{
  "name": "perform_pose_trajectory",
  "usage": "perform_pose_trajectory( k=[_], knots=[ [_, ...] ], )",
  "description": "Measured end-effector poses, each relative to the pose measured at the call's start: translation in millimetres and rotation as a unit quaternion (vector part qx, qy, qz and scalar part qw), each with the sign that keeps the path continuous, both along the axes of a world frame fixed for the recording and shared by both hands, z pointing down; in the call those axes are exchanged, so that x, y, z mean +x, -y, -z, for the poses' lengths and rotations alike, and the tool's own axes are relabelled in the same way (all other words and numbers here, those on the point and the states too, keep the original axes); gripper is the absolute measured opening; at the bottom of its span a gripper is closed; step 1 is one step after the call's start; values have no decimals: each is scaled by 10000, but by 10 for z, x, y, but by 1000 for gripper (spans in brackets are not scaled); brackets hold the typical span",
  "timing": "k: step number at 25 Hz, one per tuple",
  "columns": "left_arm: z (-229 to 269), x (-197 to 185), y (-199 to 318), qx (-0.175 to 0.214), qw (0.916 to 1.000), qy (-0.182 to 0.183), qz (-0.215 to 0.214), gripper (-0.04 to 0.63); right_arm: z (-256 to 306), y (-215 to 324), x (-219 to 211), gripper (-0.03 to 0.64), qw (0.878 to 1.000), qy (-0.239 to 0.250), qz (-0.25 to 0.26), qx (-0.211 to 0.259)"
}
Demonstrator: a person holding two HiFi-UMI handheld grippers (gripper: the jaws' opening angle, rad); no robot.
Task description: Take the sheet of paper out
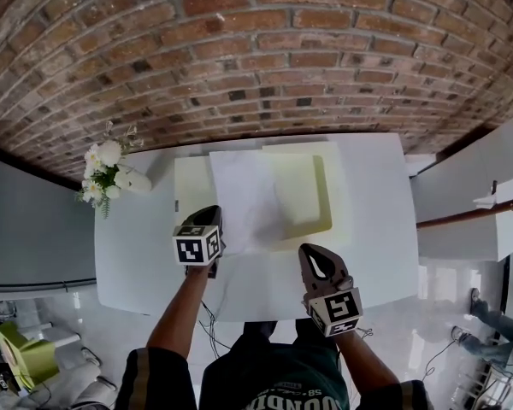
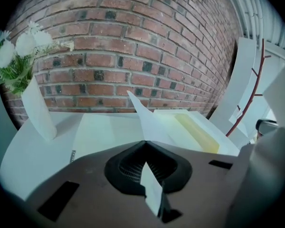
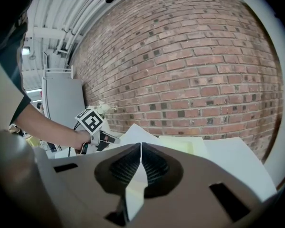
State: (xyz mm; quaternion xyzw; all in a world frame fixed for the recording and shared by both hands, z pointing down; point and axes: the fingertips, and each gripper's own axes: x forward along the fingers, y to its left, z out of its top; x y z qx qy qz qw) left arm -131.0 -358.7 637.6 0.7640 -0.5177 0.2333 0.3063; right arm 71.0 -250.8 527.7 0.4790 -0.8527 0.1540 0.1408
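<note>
A white sheet of paper (image 1: 239,196) lies bent upward over an open pale yellow folder (image 1: 306,196) on the white table (image 1: 376,229). My left gripper (image 1: 214,216) is shut on the sheet's near left edge. In the left gripper view the sheet (image 2: 149,123) rises from the closed tips (image 2: 143,141), with the folder (image 2: 194,133) behind. My right gripper (image 1: 311,249) hovers at the sheet's near right side, its jaws together (image 3: 141,144). The lifted sheet (image 3: 133,132) stands just past its tips. I cannot tell whether they touch it.
A white vase of flowers (image 1: 111,176) stands at the table's far left corner, close to the left gripper (image 2: 35,113). A brick wall (image 1: 265,67) backs the table. White furniture (image 1: 470,186) stands to the right. The folder's open left flap (image 1: 192,184) lies flat.
</note>
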Motion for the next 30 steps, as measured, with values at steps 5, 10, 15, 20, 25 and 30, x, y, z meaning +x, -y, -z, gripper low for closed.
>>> perform_pose_trajectory(
  k=[5,10,15,20,25,30],
  knots=[
    [243,-67,-45,341,9993,105,-71,9,92,-36,-97,70,10000,8,49,84],
    [483,-93,-98,657,9976,113,-186,9,225,-43,-197,70,9997,35,74,230],
    [779,-124,-154,961,9950,110,-233,9,380,-25,-241,70,9991,52,71,403],
    [1042,-154,-191,1277,9908,280,-355,9,552,10,-294,69,9981,90,85,599],
    [1315,-148,-278,1563,9866,255,-399,9,723,-2,-328,71,9968,123,107,783],
    [1736,-95,-338,1964,9795,66,-434,9,916,10,-297,71,9949,73,71,1008]
  ],
)
